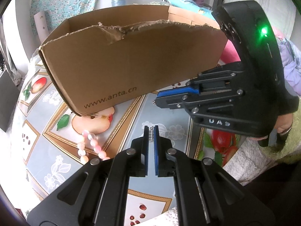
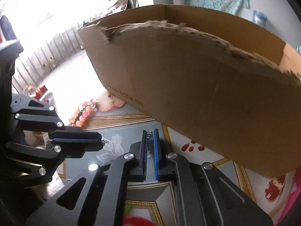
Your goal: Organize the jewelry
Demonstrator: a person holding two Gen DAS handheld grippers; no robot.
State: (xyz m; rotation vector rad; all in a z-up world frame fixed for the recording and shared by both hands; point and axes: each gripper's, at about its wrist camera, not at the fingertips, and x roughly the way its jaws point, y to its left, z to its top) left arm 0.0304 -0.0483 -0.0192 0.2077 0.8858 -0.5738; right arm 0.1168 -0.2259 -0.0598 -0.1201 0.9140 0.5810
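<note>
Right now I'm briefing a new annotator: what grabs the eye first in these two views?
The torn cardboard box printed "www.anta.cn" dominates, standing on the fruit-patterned tablecloth. A pink bead bracelet lies before its left corner. Both the left gripper and right gripper pinch small silvery metal pieces in front of the box.

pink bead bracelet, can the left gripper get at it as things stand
Probably not yet: the left gripper is shut on a small silver piece. The bracelet itself lies uncovered on the tablecloth, beside the cardboard box.

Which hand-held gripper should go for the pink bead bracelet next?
Left. The bracelet lies just beside the left hand-held gripper; the right hand-held gripper sits on its far side. Each is shut on a silver piece, so left must drop its own first.
</note>
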